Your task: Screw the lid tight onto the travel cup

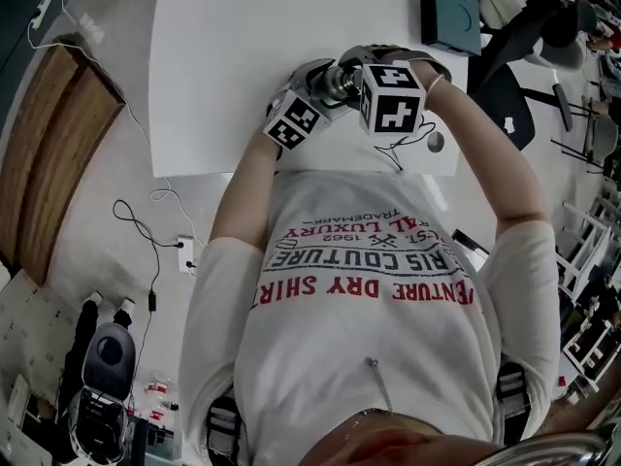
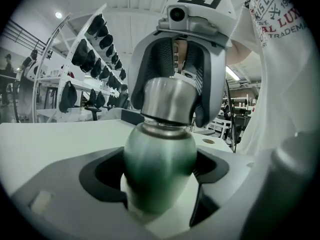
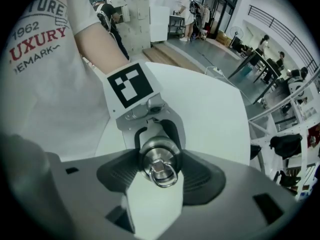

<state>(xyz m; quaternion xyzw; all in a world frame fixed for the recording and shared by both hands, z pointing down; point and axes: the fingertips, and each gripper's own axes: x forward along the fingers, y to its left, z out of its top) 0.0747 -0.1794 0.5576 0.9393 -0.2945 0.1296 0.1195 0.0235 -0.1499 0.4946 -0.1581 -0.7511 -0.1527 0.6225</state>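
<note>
Left tool [image 2: 157,176] clamps travel cup [image 2: 160,149]; right tool [image 3: 159,170] grips lid [image 2: 170,101]; cup barely visible from head view.

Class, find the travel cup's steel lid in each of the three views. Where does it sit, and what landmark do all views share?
Head view: lid upper centre, partly hidden, over the white table.
Left gripper view: lid centre, capping the travel cup.
Right gripper view: lid lower centre, seen end-on.
Shared landmark: the white table.
</note>
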